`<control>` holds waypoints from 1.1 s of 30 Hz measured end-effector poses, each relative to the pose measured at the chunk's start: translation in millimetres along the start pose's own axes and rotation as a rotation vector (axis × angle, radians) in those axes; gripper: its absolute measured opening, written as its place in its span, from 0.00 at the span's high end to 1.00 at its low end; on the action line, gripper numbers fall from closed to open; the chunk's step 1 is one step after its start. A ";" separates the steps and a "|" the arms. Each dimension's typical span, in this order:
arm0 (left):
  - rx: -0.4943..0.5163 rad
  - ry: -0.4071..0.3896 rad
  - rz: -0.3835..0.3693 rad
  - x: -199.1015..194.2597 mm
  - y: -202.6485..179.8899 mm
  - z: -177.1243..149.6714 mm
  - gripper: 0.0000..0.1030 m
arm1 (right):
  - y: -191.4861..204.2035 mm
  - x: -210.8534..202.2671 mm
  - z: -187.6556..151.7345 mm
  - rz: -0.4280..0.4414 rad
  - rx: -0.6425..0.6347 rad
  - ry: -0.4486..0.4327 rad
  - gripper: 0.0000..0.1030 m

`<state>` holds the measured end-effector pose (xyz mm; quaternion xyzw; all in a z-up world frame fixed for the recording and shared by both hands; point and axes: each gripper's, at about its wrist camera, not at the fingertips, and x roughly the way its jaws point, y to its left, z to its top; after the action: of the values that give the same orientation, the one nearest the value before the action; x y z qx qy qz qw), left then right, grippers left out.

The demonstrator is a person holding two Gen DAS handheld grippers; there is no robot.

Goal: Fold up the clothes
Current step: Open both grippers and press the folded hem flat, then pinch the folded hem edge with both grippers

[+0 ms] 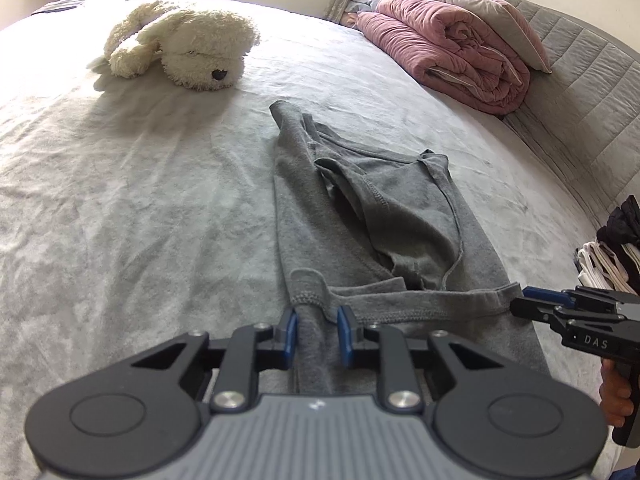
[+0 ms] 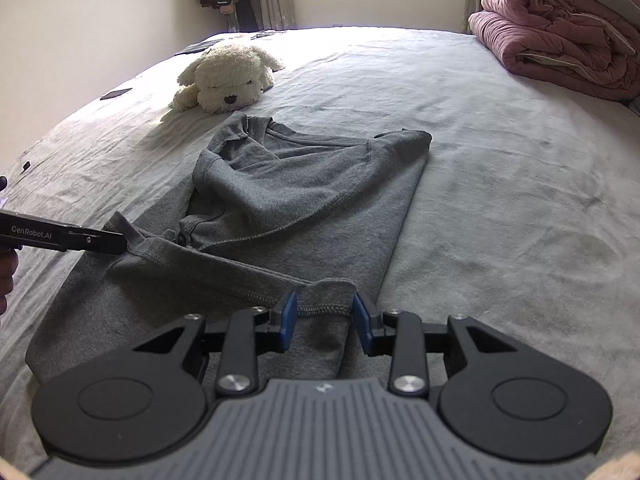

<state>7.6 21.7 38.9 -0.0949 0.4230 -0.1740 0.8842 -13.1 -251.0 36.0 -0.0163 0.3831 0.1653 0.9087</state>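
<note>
A: What does the room hold?

B: A bed (image 2: 500,200) under a pale sheet fills it. Taking the plush dog (image 2: 228,76) as the landmark, a rolled pink quilt (image 2: 560,40) lies well to its right, and the grey T-shirt (image 2: 304,200) lies just in front of it, sleeves turned in over the body.

A: How would the shirt handle?

B: Probably light, soft and limp; it should sag and wrinkle. The stitched bottom hem looks like the firmest hold.

A: And the tools?

B: The left hand-held gripper (image 1: 317,330) sits at one hem corner, the right hand-held gripper (image 2: 325,316) at the other. Each is parted narrowly with a bunch of hem between the pads, not pinched.

A: Any containers?

B: None visible.
</note>
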 end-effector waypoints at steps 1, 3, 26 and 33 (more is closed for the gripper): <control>0.005 -0.002 -0.003 -0.1 -1.0 -0.3 0.79 | 1.1 2.2 -0.9 0.001 -0.003 0.010 0.64; 0.014 -0.003 -0.010 0.2 -2.4 -0.8 0.79 | 0.4 5.4 -1.5 0.002 0.005 0.020 0.64; 0.058 -0.022 -0.028 -2.3 -8.4 -2.8 0.89 | -16.0 4.7 0.6 0.060 0.179 0.008 0.85; 0.064 -0.023 -0.036 -2.3 -8.8 -2.6 0.90 | -8.5 -1.1 2.5 0.071 0.145 -0.006 0.83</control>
<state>2.2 14.5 41.8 -0.0762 0.4053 -0.2020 0.8883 -9.4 -259.0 37.7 0.0637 0.3917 0.1692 0.9022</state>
